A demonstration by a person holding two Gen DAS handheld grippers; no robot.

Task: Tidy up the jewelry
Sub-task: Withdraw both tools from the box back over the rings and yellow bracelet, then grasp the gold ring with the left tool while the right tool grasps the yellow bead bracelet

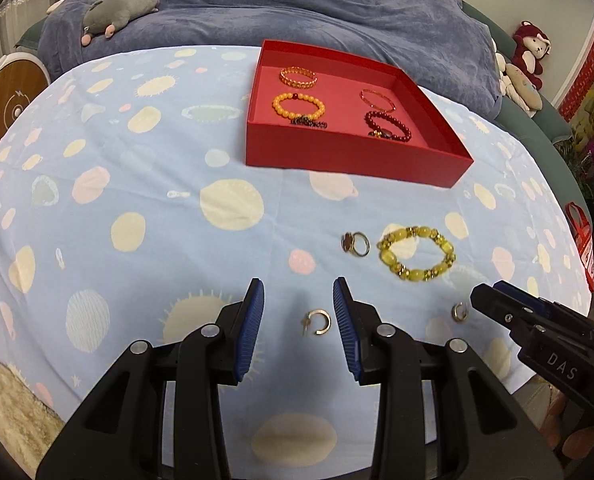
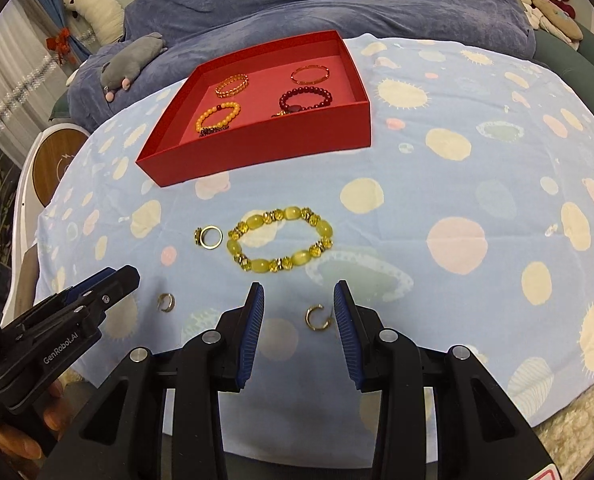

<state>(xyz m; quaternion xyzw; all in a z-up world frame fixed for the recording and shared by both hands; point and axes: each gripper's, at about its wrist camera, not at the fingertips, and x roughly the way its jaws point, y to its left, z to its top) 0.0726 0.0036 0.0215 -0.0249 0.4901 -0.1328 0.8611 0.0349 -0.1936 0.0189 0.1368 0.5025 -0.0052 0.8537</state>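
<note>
Both sets of fingers apart and empty: left gripper (image 1: 298, 292) over one gold hoop earring (image 1: 317, 322), right gripper (image 2: 299, 294) over the other earring (image 2: 318, 318), both well short of the red box (image 1: 337, 152). Lower squarely, pinch the rim, lift cleanly. Mind the cloth (image 1: 137, 200) bunching between pads.

"DAS" on the right claw (image 1: 481, 296); "GenRobot.AI" on the left claw (image 2: 131, 276).
</note>
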